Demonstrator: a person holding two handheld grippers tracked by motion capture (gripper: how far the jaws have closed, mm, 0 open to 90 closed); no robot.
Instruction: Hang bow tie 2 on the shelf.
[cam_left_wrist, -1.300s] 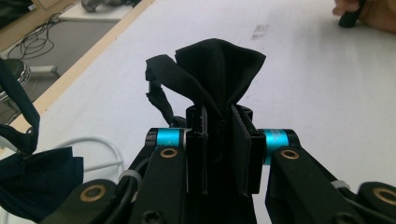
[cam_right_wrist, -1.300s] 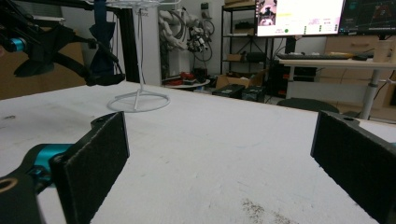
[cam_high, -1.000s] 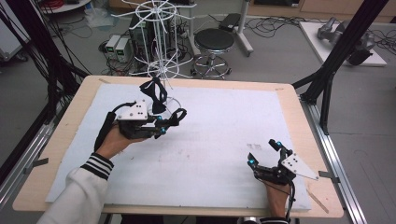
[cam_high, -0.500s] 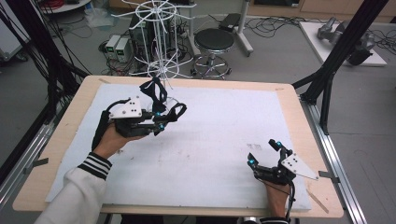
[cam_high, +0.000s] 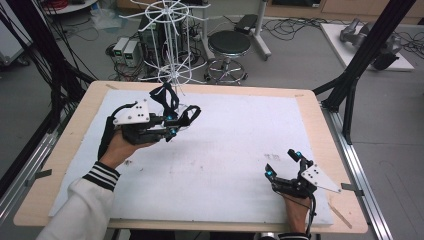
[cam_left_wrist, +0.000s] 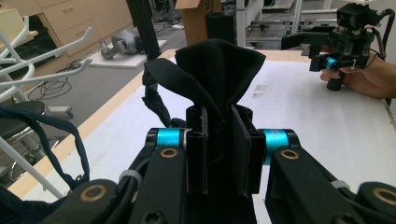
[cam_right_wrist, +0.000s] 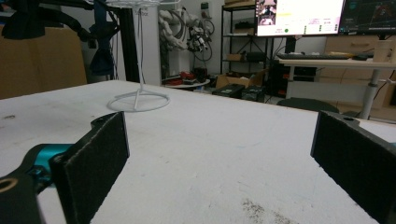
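Black fabric, a strappy garment (cam_left_wrist: 219, 70), is pinched in the left gripper's (cam_high: 172, 125) closed fingers, lifted at the counter's (cam_high: 310, 107) far left beside the white wire rack (cam_high: 167, 45), likely awaiting hanging, while the right gripper (cam_high: 282, 165) rests wide open, empty, near right.

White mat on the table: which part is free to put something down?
The wide middle of the white mat is bare, between the left claw holding the black cloth and the open right claw. The far-left corner by the white wire rack is crowded.

High view looks down over the table (cam_high: 300, 107); gripper views look low across it, sharing the white rack (cam_high: 172, 50).
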